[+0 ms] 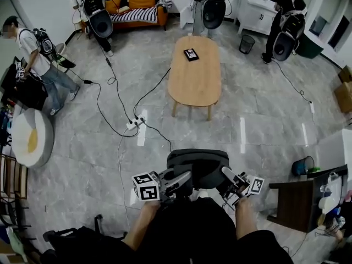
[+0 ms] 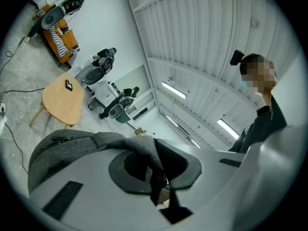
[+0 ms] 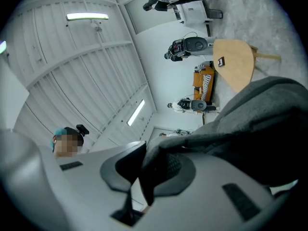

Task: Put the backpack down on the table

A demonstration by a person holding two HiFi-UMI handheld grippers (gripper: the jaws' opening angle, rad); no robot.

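A dark grey backpack (image 1: 198, 166) hangs in front of me, carried by both grippers above the grey floor. My left gripper (image 1: 184, 181) is shut on a fold of the backpack (image 2: 91, 146) at its left side. On its right side my right gripper (image 1: 226, 179) is shut on the grey fabric (image 3: 240, 119). The oval wooden table (image 1: 194, 70) stands some way ahead in the head view, with a small black marker card (image 1: 191, 54) on its far end. The same table (image 2: 62, 102) appears far off in the left gripper view, and the table (image 3: 236, 64) shows in the right gripper view too.
Black cables and a white power strip (image 1: 136, 122) lie on the floor between me and the table. A dark side table (image 1: 300, 199) and a bin (image 1: 302, 165) stand at the right. An orange sofa (image 1: 137, 10), several robot rigs and people line the far walls.
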